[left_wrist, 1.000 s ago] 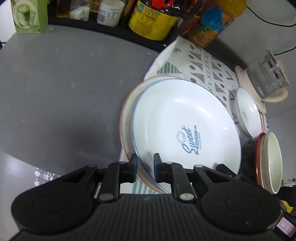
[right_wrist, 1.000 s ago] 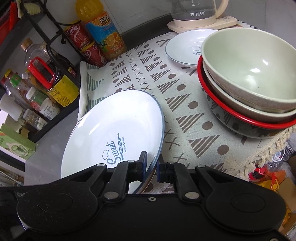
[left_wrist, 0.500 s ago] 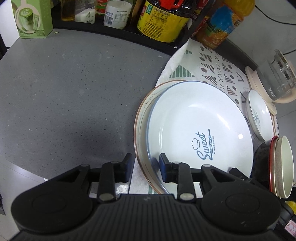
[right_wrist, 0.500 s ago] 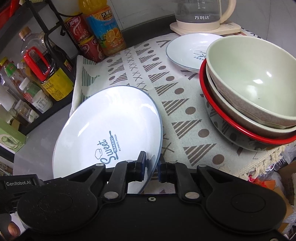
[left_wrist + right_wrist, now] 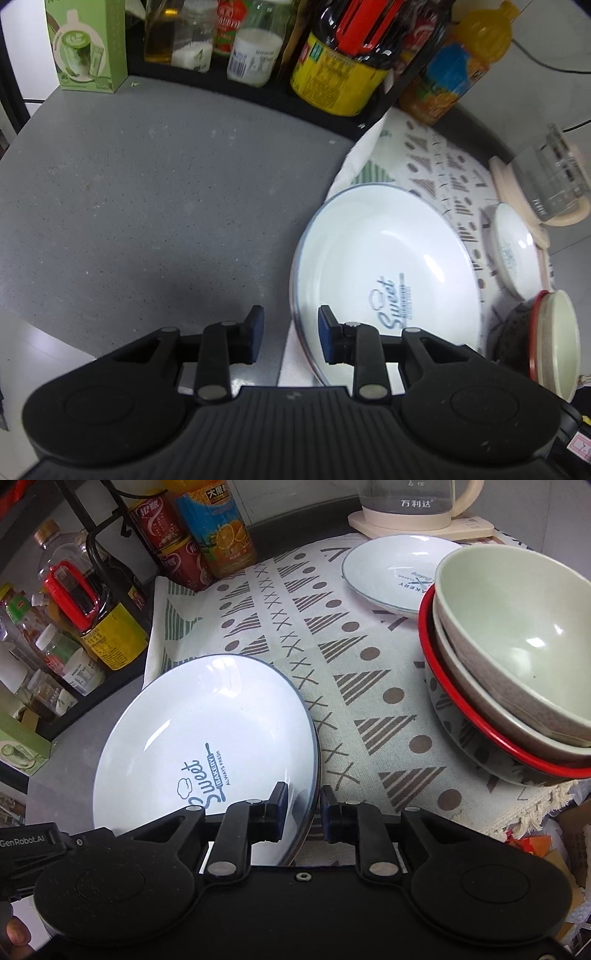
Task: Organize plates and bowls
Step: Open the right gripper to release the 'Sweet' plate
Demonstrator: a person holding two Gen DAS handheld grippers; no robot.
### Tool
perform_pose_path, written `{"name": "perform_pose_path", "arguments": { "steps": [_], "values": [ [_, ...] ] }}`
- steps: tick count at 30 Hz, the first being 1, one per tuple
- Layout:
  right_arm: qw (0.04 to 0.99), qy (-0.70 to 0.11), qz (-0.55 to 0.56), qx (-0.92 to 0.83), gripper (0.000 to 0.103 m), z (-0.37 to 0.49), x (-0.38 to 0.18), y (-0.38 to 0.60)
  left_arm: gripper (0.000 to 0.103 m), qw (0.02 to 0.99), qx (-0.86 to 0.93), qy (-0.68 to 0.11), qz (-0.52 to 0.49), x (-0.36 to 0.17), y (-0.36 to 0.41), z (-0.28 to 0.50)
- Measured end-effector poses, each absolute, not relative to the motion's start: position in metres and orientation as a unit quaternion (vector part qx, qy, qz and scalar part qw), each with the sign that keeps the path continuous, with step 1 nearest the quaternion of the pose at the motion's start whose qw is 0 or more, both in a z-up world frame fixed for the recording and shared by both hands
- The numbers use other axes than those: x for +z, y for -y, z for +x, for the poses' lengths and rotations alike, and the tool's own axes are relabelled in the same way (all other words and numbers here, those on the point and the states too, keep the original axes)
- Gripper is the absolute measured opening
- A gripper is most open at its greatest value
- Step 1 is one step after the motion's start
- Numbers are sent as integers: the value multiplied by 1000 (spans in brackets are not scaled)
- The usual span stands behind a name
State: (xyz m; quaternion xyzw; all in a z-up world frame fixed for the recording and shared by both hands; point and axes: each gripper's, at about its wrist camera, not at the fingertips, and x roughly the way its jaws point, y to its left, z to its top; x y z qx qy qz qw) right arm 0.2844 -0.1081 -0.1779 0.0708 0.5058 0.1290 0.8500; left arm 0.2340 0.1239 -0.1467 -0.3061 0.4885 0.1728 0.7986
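Both grippers, left gripper (image 5: 289, 334) and right gripper (image 5: 302, 810), have just been opening around the plate (image 5: 207, 738) rim; each should back straight off without dragging it.

Kettle (image 5: 413, 502), juice bottle (image 5: 218, 528), patterned cloth (image 5: 332, 657).

My big white plate (image 5: 192, 734) with the blue rim and "Sweet Bakery" print lies on the patterned cloth's left end, seemingly atop another plate, though only a thin edge shows. A smaller matching plate (image 5: 388, 572) sits at the far side. Right of it, two pale green bowls (image 5: 517, 657) nest inside a red-rimmed bowl (image 5: 480, 738).
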Motion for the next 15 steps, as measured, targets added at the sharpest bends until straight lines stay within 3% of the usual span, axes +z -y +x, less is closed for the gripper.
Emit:
{"name": "perform_pose_path", "arguments": {
  "steps": [5, 10, 12, 15],
  "values": [
    [854, -491, 85, 149, 42, 274, -156, 110, 36, 816, 170, -464, -298, -120, -120, 224],
    [867, -466, 81, 155, 70, 260, -127, 112, 67, 829, 155, -457, -283, -98, -112, 216],
    [872, -458, 81, 150, 81, 254, -118, 115, 74, 835, 146, -454, -276, -90, -108, 215],
    [880, -443, 85, 149, 86, 245, -103, 122, 82, 841, 138, -450, -267, -79, -102, 212]
  ]
}}
